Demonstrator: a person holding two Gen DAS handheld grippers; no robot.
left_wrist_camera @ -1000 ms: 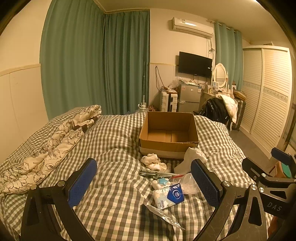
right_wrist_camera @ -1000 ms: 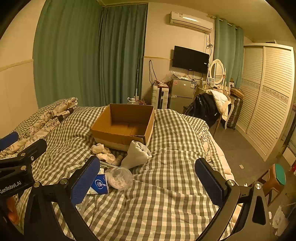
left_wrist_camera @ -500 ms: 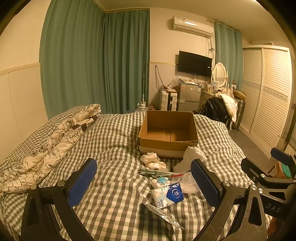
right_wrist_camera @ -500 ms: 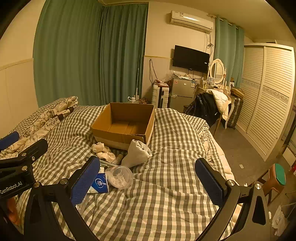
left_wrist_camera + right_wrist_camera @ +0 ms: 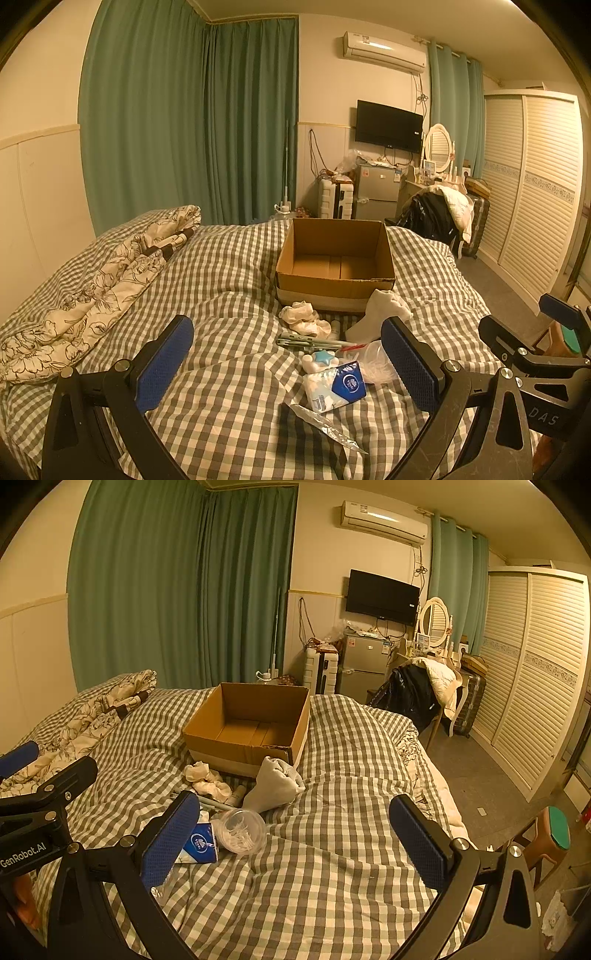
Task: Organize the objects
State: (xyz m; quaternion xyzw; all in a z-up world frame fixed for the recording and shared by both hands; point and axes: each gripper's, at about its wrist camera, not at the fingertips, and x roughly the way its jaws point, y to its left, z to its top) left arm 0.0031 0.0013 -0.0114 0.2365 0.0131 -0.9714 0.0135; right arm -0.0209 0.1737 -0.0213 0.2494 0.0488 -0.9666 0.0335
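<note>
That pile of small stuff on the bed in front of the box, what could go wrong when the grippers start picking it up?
The clear round tub of small white bits lies on its side on the soft checked duvet; a pinch might roll it or spill it. The tissue pack, star-topped item and thin tools crowd together, so the open left gripper could nudge neighbours.

Left gripper [image 5: 286,365] held over checked bed [image 5: 221,280], jaws spread wide, nothing between. Open cardboard box [image 5: 334,291] at 12 o'clock, bare inside. Just before it: crumpled cloth [image 5: 304,319], white sock [image 5: 380,312], tissue pack [image 5: 334,386] with star-topped item [image 5: 320,359] touching at its 11 o'clock. Floral quilt [image 5: 96,291] at 9 o'clock. Right gripper [image 5: 532,354] at 3 o'clock.
</note>
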